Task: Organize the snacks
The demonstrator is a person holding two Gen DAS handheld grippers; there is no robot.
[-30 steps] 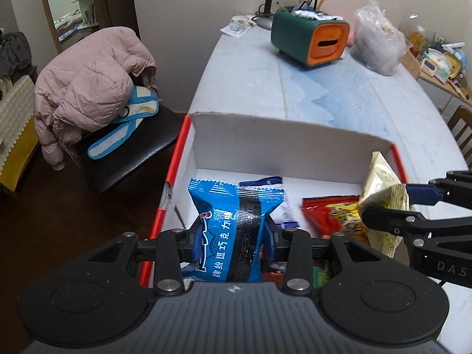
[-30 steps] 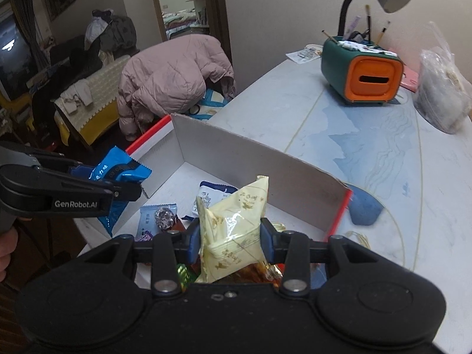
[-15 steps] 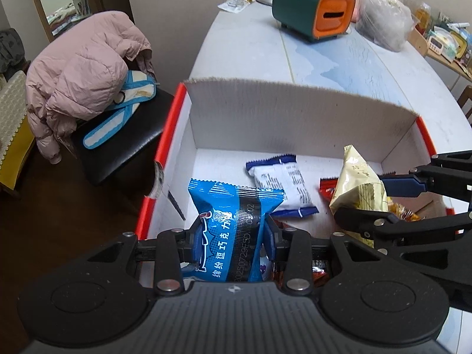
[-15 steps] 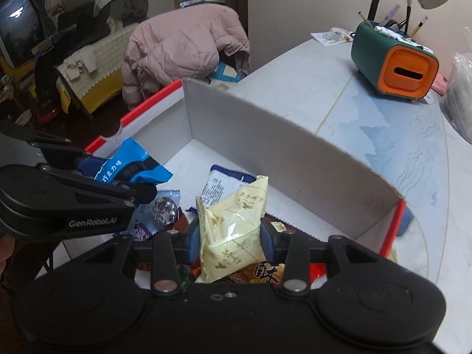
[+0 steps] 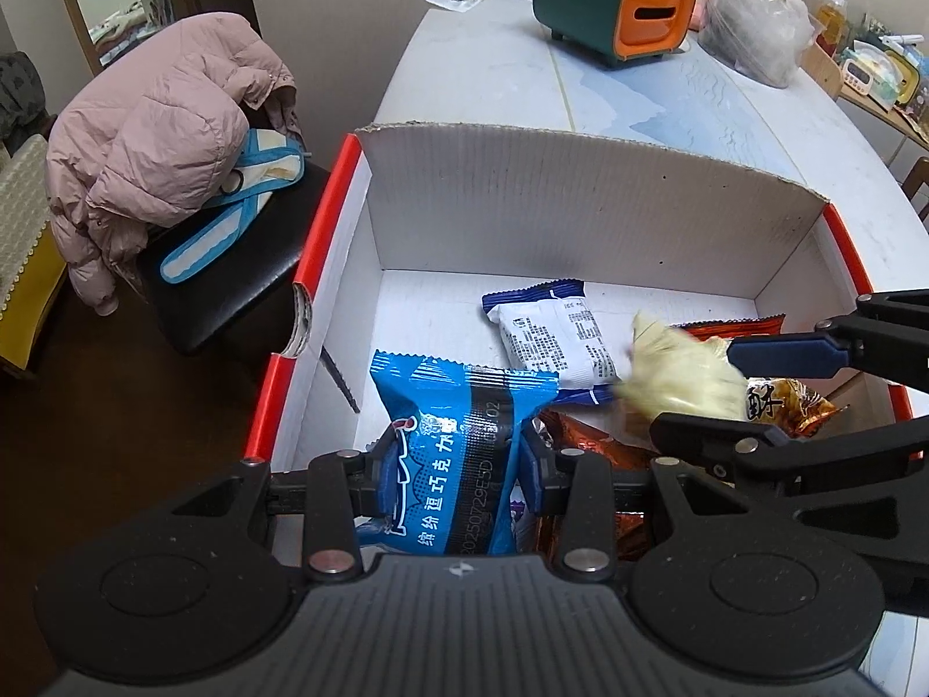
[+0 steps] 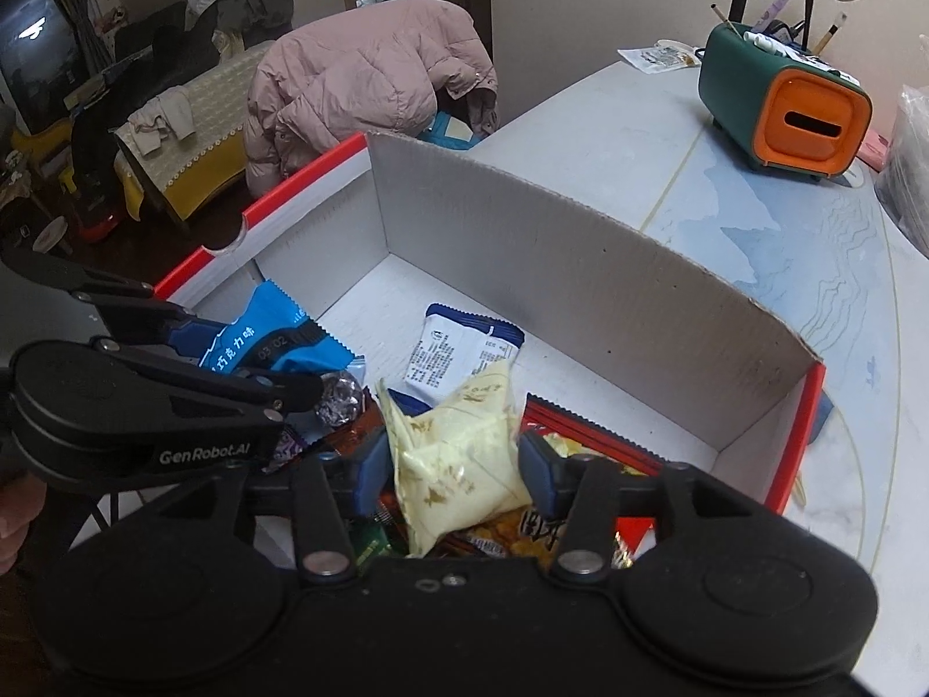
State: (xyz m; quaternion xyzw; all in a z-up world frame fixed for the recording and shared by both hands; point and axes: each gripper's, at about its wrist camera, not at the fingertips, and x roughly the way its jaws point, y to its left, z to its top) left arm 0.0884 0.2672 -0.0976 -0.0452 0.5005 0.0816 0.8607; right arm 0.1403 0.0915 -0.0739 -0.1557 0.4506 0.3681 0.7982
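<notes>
A white cardboard box with red edges [image 5: 580,215] [image 6: 569,267] sits on the table and holds several snack packets. My left gripper [image 5: 450,464] is shut on a blue snack packet [image 5: 458,453] [image 6: 261,337] above the box's near left part. My right gripper [image 6: 453,464] has opened; the pale yellow snack packet [image 6: 458,459] [image 5: 679,377] sits loose between its spread fingers and looks blurred in the left wrist view. A white and blue packet [image 5: 551,337] [image 6: 458,348] lies flat on the box floor. Orange and red packets [image 5: 778,401] lie beneath.
A green and orange desk organiser [image 5: 615,6] [image 6: 784,110] stands far back on the table, with a clear plastic bag [image 5: 749,29] beside it. A chair with a pink jacket [image 5: 157,133] [image 6: 371,81] stands left of the table.
Both grippers moved lower into the box. My right gripper's fingers spread apart and the yellow packet is dropping free. The left gripper still holds the blue packet.
</notes>
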